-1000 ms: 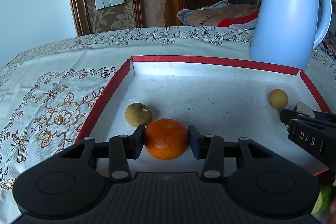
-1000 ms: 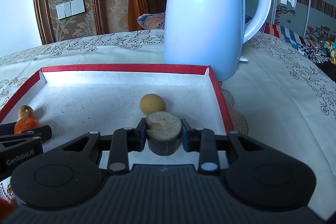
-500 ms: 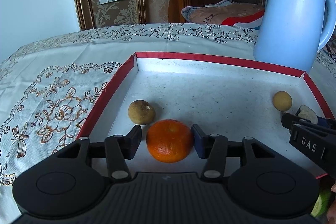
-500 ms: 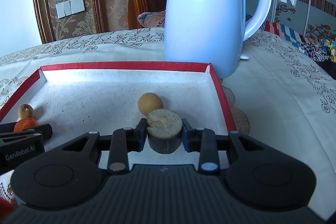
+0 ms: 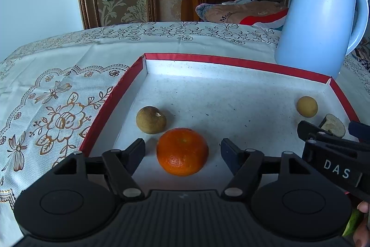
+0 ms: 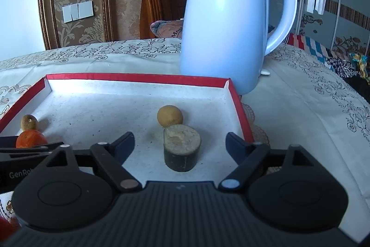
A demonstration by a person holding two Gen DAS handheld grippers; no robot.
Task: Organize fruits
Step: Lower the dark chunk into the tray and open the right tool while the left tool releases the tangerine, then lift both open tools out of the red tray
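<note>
Both jaw pairs just opened, pads now clear of fruit. Left hand-held gripper (image 5: 182, 149): apart, orange (image 5: 182, 152) between, resting in red-rimmed tray (image 5: 231, 63). Right hand-held gripper (image 6: 180, 144): apart, cut dark fruit piece (image 6: 182, 148) between. Right view alone shows wardrobe (image 6: 323, 1); left view alone shows fingertip (image 5: 363, 207).

The orange (image 5: 182, 151) sits upright on the white floor of the red-rimmed tray (image 5: 208, 59), a brown longan (image 5: 151, 119) just behind it. Far right, a yellowish longan (image 6: 170, 116) touches a dark stub with a pale cut top (image 6: 182, 148).
</note>
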